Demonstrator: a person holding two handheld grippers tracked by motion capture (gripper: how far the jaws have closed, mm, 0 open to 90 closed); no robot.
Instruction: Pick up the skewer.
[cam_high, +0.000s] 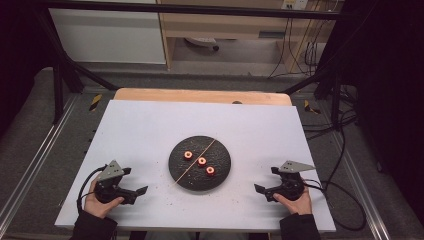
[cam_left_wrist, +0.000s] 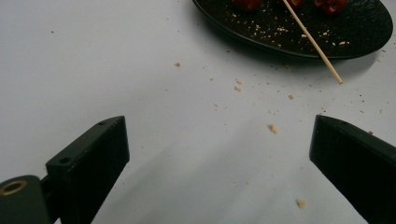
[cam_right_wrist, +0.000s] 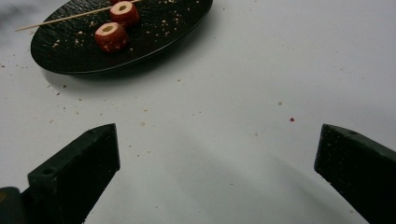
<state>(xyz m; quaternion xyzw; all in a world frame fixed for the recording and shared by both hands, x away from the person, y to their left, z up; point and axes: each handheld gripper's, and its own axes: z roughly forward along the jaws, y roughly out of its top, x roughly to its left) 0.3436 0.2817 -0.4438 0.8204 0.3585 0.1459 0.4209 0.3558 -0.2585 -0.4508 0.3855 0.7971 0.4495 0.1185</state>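
A round black plate (cam_high: 223, 161) sits mid-table with three red ring-shaped pieces (cam_high: 202, 161) on it and a thin wooden skewer (cam_high: 196, 160) laid slantwise across it. My left gripper (cam_high: 134, 181) rests at the plate's lower left, held in a hand, jaws open and empty. My right gripper (cam_high: 266, 180) mirrors it at the lower right, also open and empty. In the left gripper view, the left gripper (cam_left_wrist: 219, 135) faces the plate's rim (cam_left_wrist: 280, 46) and the skewer's tip (cam_left_wrist: 334, 74). From the right gripper (cam_right_wrist: 217, 135), I see the plate (cam_right_wrist: 154, 42), two red rings (cam_right_wrist: 111, 36) and the skewer (cam_right_wrist: 60, 19).
The white table top (cam_high: 150, 125) has crumbs (cam_left_wrist: 272, 128) scattered near the plate. A wooden strip (cam_high: 200, 95) runs along its far edge. Black frame bars (cam_high: 60, 75) stand at the back corners, and cables (cam_high: 345, 150) trail along the right side.
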